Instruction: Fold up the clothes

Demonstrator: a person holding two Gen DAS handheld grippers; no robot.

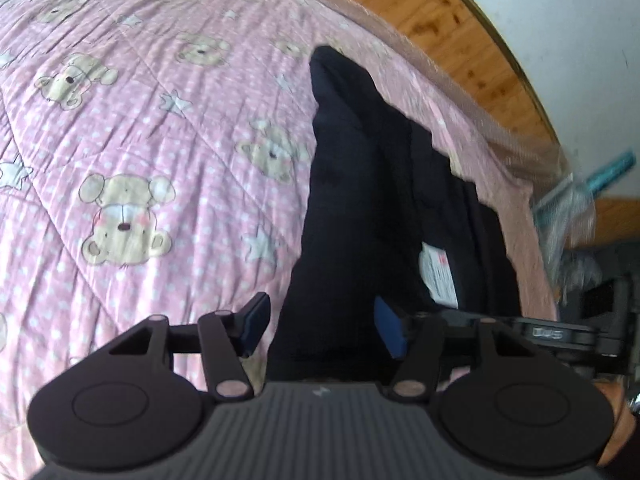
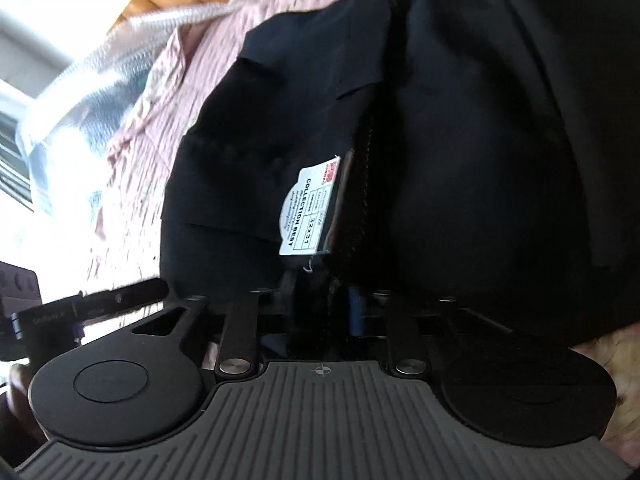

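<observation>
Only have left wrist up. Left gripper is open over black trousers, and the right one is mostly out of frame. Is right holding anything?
Observer: Looks like it. The right gripper is shut on a bunch of the black trousers.
Operator: Where on them?
Observer: Right by the white tag, next to a stitched seam.
Operator: Tag's a blur here. Readable?
Observer: Yes, it reads "COLLECTION BEST", size 32x31.

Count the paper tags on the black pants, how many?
1. The white tag sits on the black pants, beside a stitched seam. More may hide inside the folds.
</observation>
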